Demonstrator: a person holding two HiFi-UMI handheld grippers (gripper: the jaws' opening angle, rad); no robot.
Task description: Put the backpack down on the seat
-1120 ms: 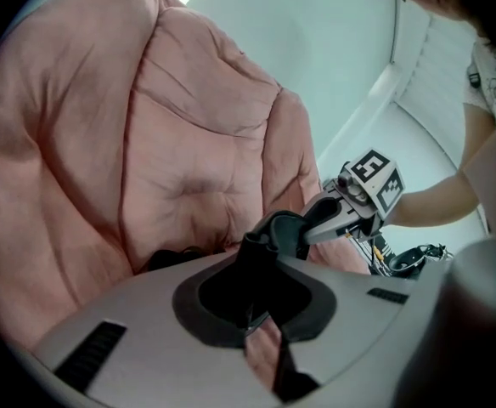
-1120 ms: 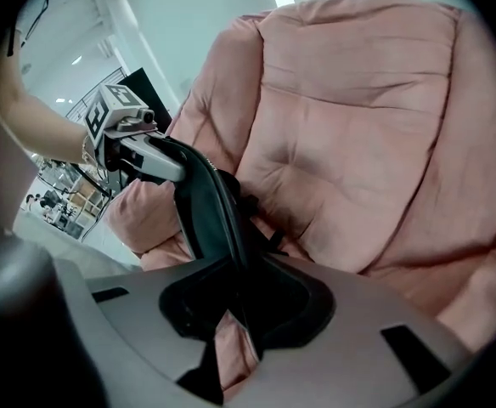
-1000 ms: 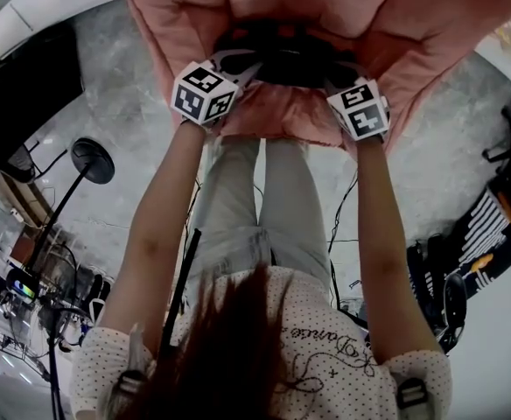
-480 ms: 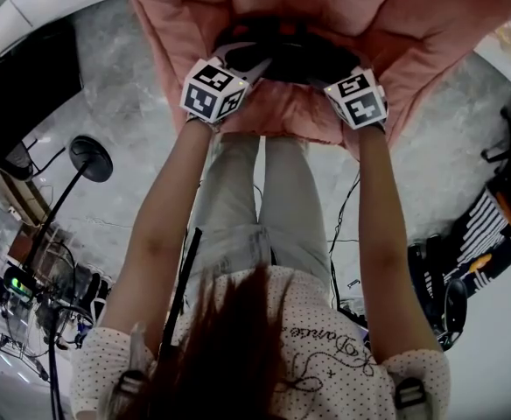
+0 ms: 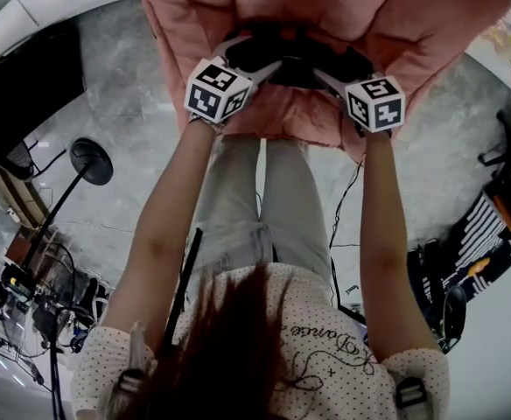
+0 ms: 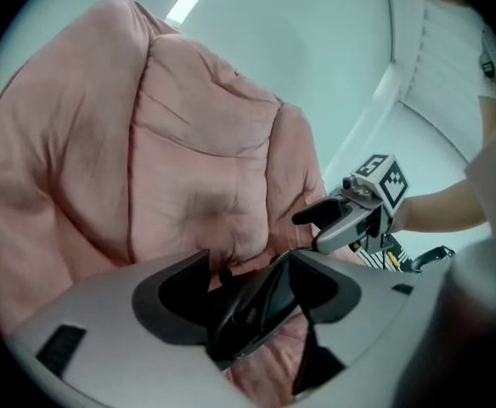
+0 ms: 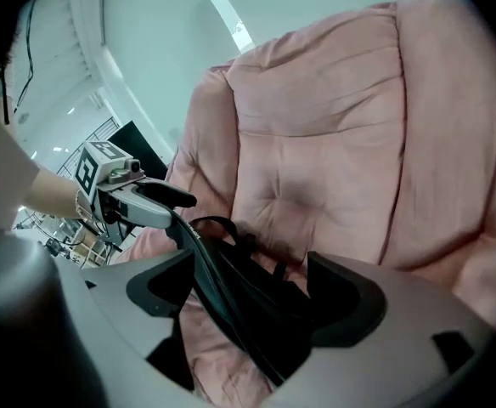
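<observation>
**Backpack on the armchair, both tools letting go**

The black backpack (image 5: pixel 297 55) lies on the seat (image 5: pixel 295 112) of the pink armchair (image 5: pixel 343 3), low against its padded back; it looks to rest there by its own weight, which would explain why neither tool needs to grip it.

The left tool (image 6: pixel 248 291) has just been opening; its jaws stand wide apart, and a dark edge of the backpack runs between them without being pinched. The right tool (image 7: pixel 256 300) has also just been opening; its jaws are spread, and the backpack's black body and a loop of strap sit in the gap, loose rather than squeezed. Both tools point down at the armchair's front, one at each side of the backpack, the way they would carry a soft load evenly; judged from this, the putting-down is done, and what remains is to draw the tools back without snagging a strap.

The armchair's cushions are soft, quilted and deeply dimpled, so the backpack should sink in a little and stay put. The armchair stands on a grey marbled floor (image 5: pixel 124 103); a stand with a round base (image 5: pixel 92 160) is on that floor to the armchair's left, thin cables (image 5: pixel 343 204) trail in front of it, and a pale wall rises behind it.
</observation>
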